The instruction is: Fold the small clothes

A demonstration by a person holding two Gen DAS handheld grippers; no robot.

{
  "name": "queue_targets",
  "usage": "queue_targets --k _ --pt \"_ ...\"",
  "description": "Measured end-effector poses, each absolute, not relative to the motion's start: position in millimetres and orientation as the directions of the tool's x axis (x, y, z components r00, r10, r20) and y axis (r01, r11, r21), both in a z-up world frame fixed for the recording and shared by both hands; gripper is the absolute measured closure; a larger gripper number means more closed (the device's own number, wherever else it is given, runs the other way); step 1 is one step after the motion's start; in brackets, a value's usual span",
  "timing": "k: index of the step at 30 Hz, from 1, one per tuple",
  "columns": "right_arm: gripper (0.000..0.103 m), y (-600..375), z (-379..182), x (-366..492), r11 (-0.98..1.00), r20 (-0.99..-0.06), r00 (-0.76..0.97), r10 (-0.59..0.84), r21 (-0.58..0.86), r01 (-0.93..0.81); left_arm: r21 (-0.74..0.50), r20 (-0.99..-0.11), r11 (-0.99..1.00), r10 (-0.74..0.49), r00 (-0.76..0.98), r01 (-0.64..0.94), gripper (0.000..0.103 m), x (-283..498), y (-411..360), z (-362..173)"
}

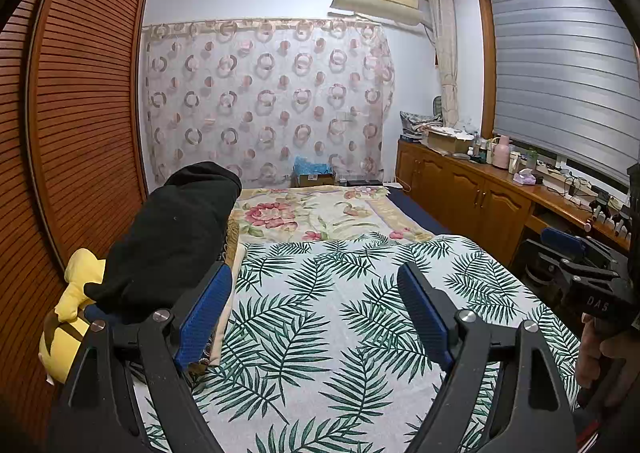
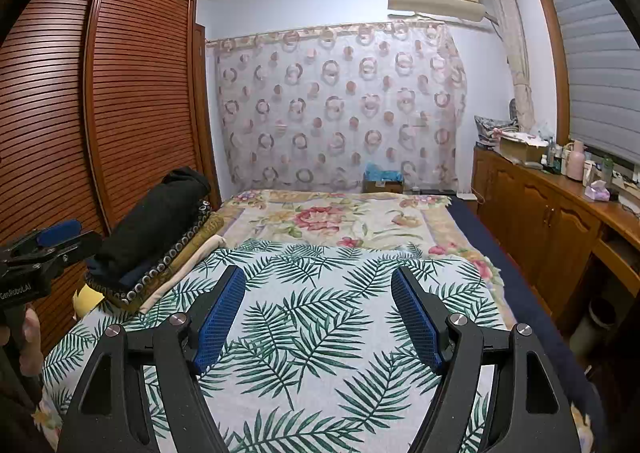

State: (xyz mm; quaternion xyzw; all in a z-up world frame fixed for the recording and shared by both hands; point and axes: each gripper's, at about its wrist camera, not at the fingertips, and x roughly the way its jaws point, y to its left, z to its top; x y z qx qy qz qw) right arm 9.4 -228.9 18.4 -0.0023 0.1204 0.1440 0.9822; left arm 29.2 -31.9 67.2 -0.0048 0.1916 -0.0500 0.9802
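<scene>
Both claws, left claw [image 1: 316,313] and right claw [image 2: 318,317], hover wide open and empty over the leaf-print sheet [image 2: 320,333], likely poised to fetch the stacked dark clothes [image 2: 152,221].

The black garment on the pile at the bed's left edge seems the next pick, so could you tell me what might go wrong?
1. The black garment tops a stack beside the yellow plush; pulling may topple it.
2. Both open tools, left and right, hover over the leaf-print sheet, which could snag instead.
</scene>
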Motion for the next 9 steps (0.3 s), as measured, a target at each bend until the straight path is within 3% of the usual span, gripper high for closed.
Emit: queue_targets --k 9 --pt "0.026 -230.2 19.1 9.4 0.959 -0.238 0.929 0.283 0.034 -0.283 -0.025 -0.372 0.995 -0.098 0.923 0.095 0.018 25.7 -36.5 70.6"
